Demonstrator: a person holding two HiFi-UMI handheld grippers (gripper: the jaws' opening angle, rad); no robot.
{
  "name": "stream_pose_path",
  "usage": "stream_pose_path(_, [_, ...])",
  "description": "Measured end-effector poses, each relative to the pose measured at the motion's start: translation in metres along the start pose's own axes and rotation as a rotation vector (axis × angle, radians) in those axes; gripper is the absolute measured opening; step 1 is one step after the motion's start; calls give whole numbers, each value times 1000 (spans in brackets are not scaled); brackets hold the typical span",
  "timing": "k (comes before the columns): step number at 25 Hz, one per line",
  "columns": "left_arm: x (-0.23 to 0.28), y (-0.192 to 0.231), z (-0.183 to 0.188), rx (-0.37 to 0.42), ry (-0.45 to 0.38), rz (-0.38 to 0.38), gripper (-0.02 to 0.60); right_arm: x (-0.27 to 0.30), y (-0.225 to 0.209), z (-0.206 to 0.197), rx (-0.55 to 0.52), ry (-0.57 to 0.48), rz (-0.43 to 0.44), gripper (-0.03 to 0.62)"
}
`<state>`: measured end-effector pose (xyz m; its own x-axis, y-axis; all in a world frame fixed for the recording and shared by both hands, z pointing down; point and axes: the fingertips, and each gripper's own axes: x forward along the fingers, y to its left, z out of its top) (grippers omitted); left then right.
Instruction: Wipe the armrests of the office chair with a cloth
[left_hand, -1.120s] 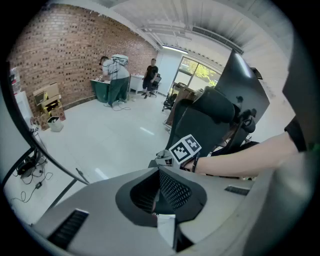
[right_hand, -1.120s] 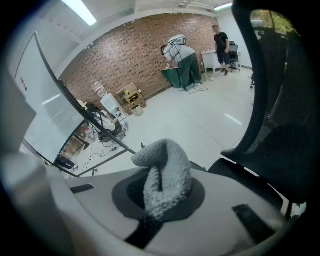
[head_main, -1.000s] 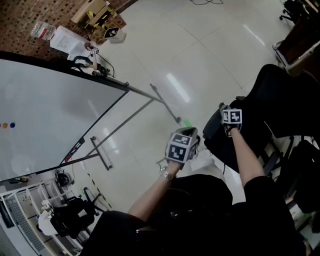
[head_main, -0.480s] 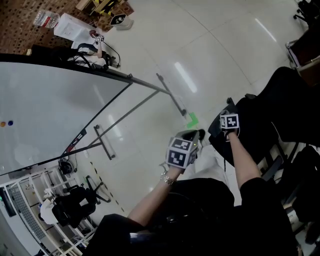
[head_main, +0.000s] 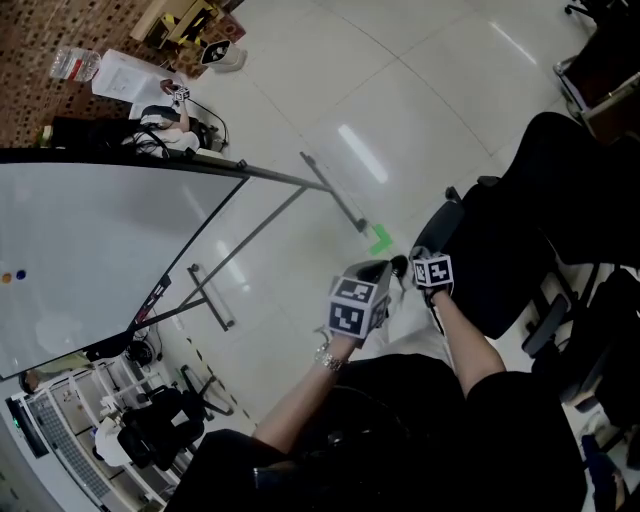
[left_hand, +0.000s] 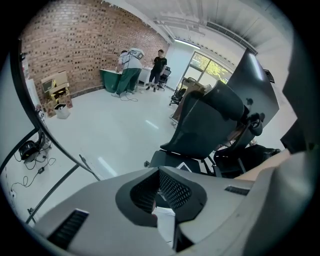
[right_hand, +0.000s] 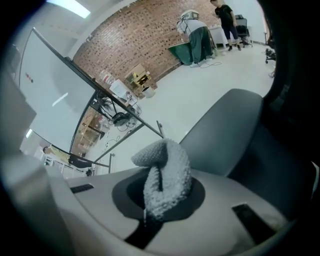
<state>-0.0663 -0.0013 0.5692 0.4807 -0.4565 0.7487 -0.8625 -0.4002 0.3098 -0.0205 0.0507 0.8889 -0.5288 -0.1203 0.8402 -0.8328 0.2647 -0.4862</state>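
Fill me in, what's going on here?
A person is at a black office chair with a gripper in each hand. The right gripper is shut on a grey cloth, held close to the chair's armrest. The left gripper hovers beside it; something white shows between its jaws, but a grip can't be confirmed.

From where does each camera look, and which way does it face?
Head view: on the person's head, facing steeply down at whiteboard and office chair; both forearms, left gripper and right gripper show.
Left gripper view: on the left gripper, facing the office chair and brick wall; its jaws show.
Right gripper view: on the right gripper, facing armrest and whiteboard; its jaws grip the cloth.
Shared: all show the office chair.
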Motion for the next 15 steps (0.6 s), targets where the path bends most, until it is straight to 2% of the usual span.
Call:
stream_pose_path(2, [2, -5, 1, 5, -2, -8, -5, -6, -2, 4, -26, 6, 16, 19])
stream_pose_path(5, [2, -9, 2, 10, -2, -23, -5, -29, -19, 39, -43, -91, 23, 19])
stream_pose_path(8, [0, -8, 2, 11, -2, -25, -5, -53, -66, 86, 11, -171, -44, 20])
stream_pose_path(12, [-5, -4, 0, 16, -4, -1, -5, -58, -127, 118, 54, -123, -175, 20])
stream_pose_path(15, [-13, 6, -4, -1, -12, 27, -5, -46, -141, 127, 64, -87, -224, 20])
